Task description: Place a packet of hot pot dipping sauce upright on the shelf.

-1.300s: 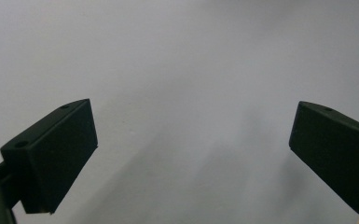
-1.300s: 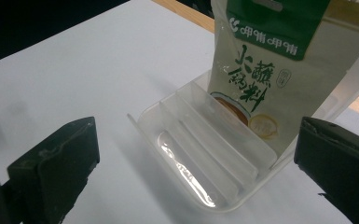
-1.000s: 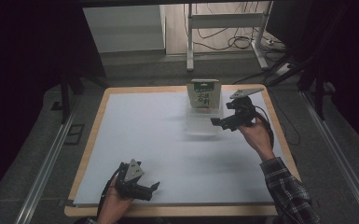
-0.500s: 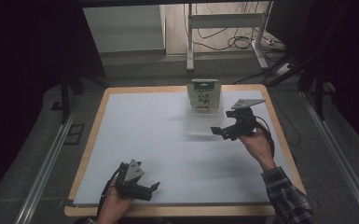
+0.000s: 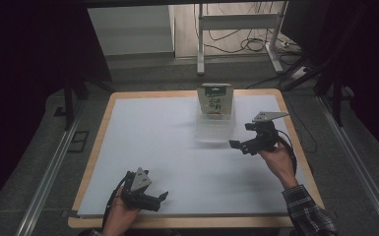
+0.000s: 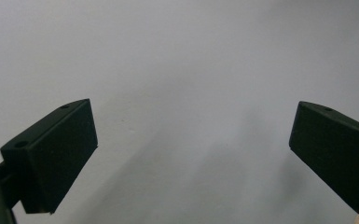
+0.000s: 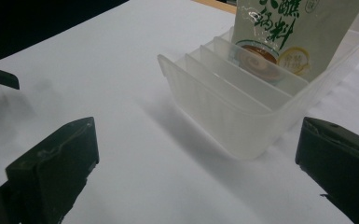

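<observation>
White table sheet (image 5: pixel 177 147) — right gripper (image 5: pixel 239 145) gapes wide beside clear ribbed plastic divider bin (image 7: pixel 242 107) holding green pouch (image 7: pixel 293 32); left gripper (image 5: pixel 160 199) wide, empty.

Dim overall in the high view; surroundings near black at left and right edges, floor beyond the far edge of the table (image 5: pixel 96 147) somewhat brighter. White sheet (image 5: pixel 167 142) evenly lit, no glare. Soft shadow on the sheet beside the clear tray (image 5: pixel 215 129), another faint one near the right gripper (image 5: pixel 236 144). Slight grain, mild softness throughout. Left gripper view: flat grey field, low contrast, blurred diffuse shadows spreading from both jaws, jaws themselves soft-edged. Right gripper view brighter: tray (image 7: pixel 242 107) translucent, casting a soft shadow toward the near left; small specular glints on the green packet (image 7: pixel 298 32); near jaws out of focus, top left corner black.
</observation>
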Available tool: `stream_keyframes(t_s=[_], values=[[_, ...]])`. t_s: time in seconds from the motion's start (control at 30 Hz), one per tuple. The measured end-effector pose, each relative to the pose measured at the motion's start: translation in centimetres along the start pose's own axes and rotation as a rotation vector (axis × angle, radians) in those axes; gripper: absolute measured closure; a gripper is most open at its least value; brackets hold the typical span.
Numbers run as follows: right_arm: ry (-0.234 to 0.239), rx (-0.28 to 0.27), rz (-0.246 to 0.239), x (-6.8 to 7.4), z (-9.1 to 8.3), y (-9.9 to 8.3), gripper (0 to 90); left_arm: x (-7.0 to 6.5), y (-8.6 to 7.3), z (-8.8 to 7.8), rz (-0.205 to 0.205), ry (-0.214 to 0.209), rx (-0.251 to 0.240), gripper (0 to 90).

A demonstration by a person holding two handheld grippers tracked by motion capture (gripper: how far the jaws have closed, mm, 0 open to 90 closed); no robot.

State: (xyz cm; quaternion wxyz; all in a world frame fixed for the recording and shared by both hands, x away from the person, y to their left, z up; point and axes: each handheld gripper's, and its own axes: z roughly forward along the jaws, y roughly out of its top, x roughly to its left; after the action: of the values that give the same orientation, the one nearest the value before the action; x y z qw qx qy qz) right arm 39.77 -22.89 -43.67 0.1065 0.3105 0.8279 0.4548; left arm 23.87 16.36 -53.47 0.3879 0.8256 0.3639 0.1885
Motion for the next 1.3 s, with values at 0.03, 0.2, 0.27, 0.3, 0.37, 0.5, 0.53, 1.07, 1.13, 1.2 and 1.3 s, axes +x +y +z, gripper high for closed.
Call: stream_keyframes(t_s=[0.03,0.2,0.27,0.3,0.37,0.5,0.53,1.07,1.13,1.2,1.3], values=[[-0.001,0.002,-0.001,0.0,-0.1,-0.1,0.0,0.0,0.0,0.0,-0.001,0.000,0.000,1.0],[-0.008,0.018,-0.012,0.5,-0.4,-0.7,0.0,0.0,0.0,0.0,-0.003,-0.001,-0.001,1.0],[-0.010,0.020,-0.017,0.7,-0.6,-1.1,0.0,0.1,0.0,0.0,-0.005,-0.001,-0.001,1.0],[-0.009,0.021,-0.013,0.9,-0.8,-1.3,0.0,0.1,0.0,0.0,-0.005,-0.002,-0.001,1.0],[-0.013,0.021,-0.019,1.1,-1.0,-1.7,0.0,0.1,0.0,0.0,-0.004,-0.001,-0.002,1.0],[-0.024,0.018,-0.020,1.6,-1.8,-2.4,0.0,0.0,0.0,0.0,-0.001,0.000,0.000,1.0],[-0.029,0.014,-0.021,1.7,-2.1,-2.5,0.0,0.0,0.0,0.0,0.001,0.000,0.000,1.0],[-0.073,-0.012,-0.024,2.9,-3.8,-5.9,0.0,0.0,0.0,0.0,0.003,0.002,0.003,1.0],[-0.074,-0.006,-0.023,3.0,-4.0,-6.2,0.0,0.0,0.0,0.0,0.005,0.003,0.004,1.0],[-0.079,-0.002,-0.023,3.1,-4.1,-6.6,0.0,0.0,0.0,0.0,0.009,0.004,0.004,1.0],[-0.084,0.003,-0.024,3.3,-4.3,-7.1,0.0,-0.1,0.0,0.0,0.010,0.004,0.005,1.0]])
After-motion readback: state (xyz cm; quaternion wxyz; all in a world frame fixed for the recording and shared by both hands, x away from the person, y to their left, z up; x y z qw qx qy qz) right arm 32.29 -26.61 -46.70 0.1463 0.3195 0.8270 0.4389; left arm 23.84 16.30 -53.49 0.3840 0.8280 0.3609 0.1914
